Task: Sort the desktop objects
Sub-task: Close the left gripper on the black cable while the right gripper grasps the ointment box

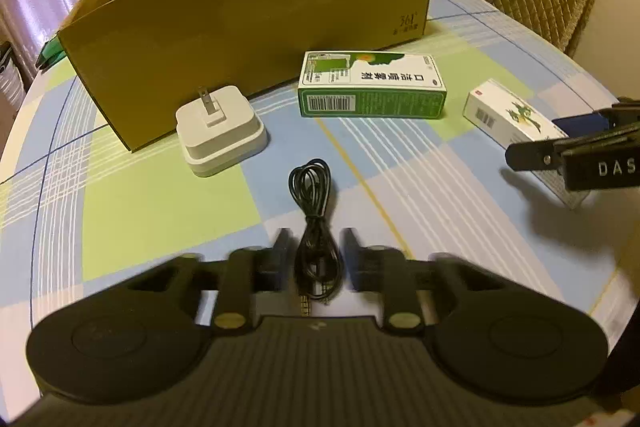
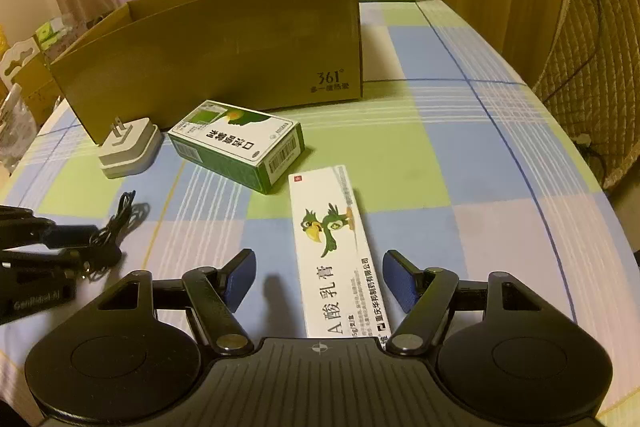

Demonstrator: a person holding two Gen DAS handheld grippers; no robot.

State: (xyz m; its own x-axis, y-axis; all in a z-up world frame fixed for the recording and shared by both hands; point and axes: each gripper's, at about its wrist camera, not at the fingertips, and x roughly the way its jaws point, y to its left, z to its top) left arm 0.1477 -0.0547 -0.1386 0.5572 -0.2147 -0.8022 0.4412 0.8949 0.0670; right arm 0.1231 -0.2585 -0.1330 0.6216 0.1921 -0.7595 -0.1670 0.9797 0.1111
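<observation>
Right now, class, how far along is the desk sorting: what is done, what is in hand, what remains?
Done: nothing visibly; the inside of the cardboard box is hidden.

In hand: the open left gripper straddles the black cable; the open right gripper straddles the white ointment box. Neither is gripped yet.

Left: the white charger and green medicine box lie untouched on the table.

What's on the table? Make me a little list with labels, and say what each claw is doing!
table cover: checked tablecloth, blue, green and white
big container: open cardboard box at the back
white item: plug adapter, prongs up, beside the box
green item: medicine box, lying flat
white box with bird: ointment box, lying flat
black item: coiled audio cable
left claw: open, fingers either side of the cable
right claw: open, fingers either side of the ointment box
</observation>
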